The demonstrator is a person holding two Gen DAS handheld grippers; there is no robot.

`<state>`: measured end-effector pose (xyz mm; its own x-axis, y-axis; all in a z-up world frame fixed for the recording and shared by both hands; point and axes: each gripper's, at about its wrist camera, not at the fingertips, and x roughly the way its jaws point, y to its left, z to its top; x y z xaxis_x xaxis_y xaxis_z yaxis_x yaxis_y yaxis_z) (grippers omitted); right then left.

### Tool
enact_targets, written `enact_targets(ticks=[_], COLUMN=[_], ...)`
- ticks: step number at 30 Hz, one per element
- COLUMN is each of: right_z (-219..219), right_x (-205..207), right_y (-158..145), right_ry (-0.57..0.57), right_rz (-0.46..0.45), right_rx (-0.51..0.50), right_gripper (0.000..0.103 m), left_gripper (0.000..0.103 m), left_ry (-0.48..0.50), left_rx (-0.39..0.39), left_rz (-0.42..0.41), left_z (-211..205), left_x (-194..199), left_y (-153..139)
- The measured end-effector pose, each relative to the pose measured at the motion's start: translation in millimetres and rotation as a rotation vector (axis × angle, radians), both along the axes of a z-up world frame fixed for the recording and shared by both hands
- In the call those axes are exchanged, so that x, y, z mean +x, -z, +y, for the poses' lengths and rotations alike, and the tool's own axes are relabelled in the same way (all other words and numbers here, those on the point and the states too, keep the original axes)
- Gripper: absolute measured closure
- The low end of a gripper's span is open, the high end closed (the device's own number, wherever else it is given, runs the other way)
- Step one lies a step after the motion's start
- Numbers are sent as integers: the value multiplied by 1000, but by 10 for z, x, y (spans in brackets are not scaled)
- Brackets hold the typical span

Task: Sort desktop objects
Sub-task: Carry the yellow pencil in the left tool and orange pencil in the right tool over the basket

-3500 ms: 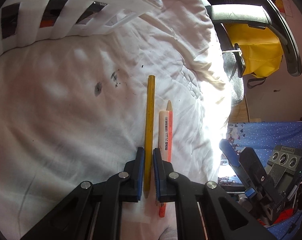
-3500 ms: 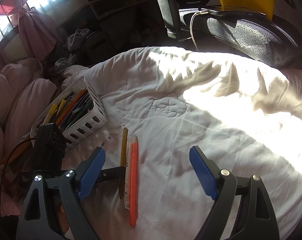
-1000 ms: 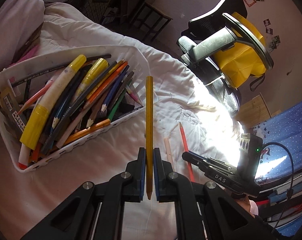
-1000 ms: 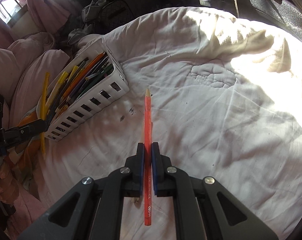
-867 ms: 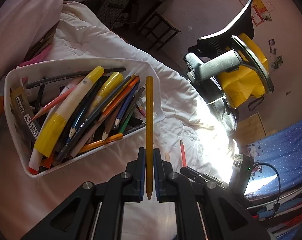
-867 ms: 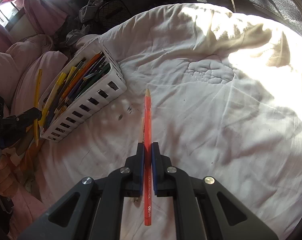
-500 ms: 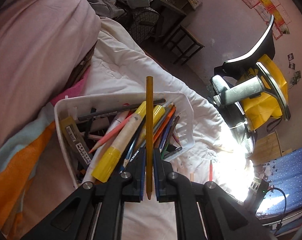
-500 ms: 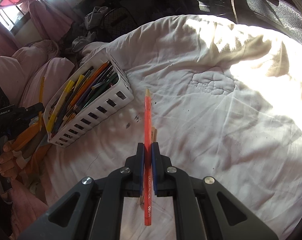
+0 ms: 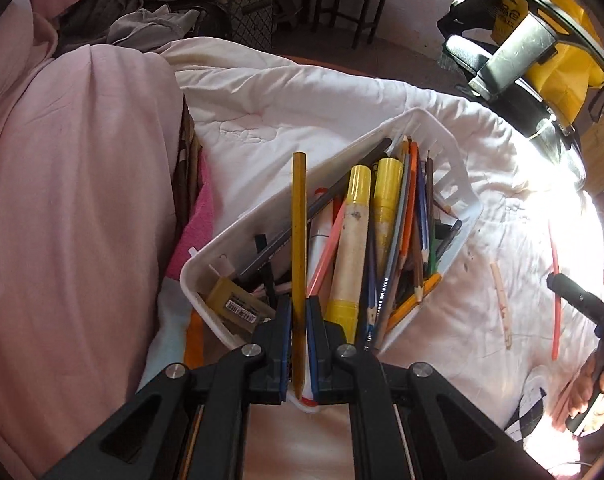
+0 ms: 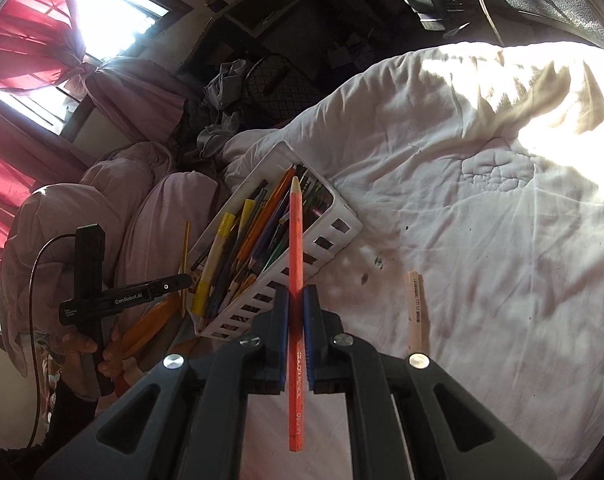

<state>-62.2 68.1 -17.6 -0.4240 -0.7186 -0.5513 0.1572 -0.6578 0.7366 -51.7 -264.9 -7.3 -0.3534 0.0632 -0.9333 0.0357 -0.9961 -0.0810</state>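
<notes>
Quilt (image 10: pixel 482 184): white bedding, the biggest thing I see; it spreads ahead and to the right of my right jaws, soft and uneven, so anything laid on it can roll into a fold.
Pillows (image 9: pixel 69 184): pink, left of my left jaws, pressed near the basket's far side.
Basket (image 9: pixel 430 120): white slotted plastic, straight ahead of and under my left jaws; from the right wrist it sits just ahead-left of the jaws. Already crowded with pens and pencils, so I judge a drop needs a gap.
Left gripper (image 9: pixel 298 320): jaws closed on the yellow pencil (image 9: pixel 299 232), which runs forward between them over the basket's near end.
Right gripper (image 10: pixel 295 312): jaws closed on the red pencil (image 10: pixel 295 248), tip pointing ahead over the basket's near wall.
Markers (image 9: pixel 352 240): two fat yellow-capped ones, just right of my left jaws, inside the basket.
Stick (image 10: pixel 417 308): pale, labelled, lying on the quilt right of my right jaws, well apart from the basket; not yet sorted.
Handling: both pencils look light, stiff and thin; smooth paint may slip, and tips may snap. I judge mid-shaft the best hold, as now.
Stage: I judge both pencils ready for release into the basket.
</notes>
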Motion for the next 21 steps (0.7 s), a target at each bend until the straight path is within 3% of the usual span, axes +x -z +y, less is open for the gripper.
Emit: enact_targets(ticks=[5, 9, 17, 21], right_z=[-384, -708, -941, -926], right_x=[-333, -549, -744, -804], right_y=[97, 251, 474, 565], right_ry=[89, 177, 306, 349], right_rz=[-72, -145, -239, -266], right_rx=[-227, -304, -312, -318], right_gripper=[96, 96, 96, 96], left_gripper=[96, 96, 96, 96], left_ry=[53, 69, 79, 106], left_rx=[-83, -100, -101, -138], left_rz=[18, 12, 13, 10], left_z=[88, 90, 54, 119], left_x=[-30, -39, -64, -63], left_y=[77, 153, 202, 230])
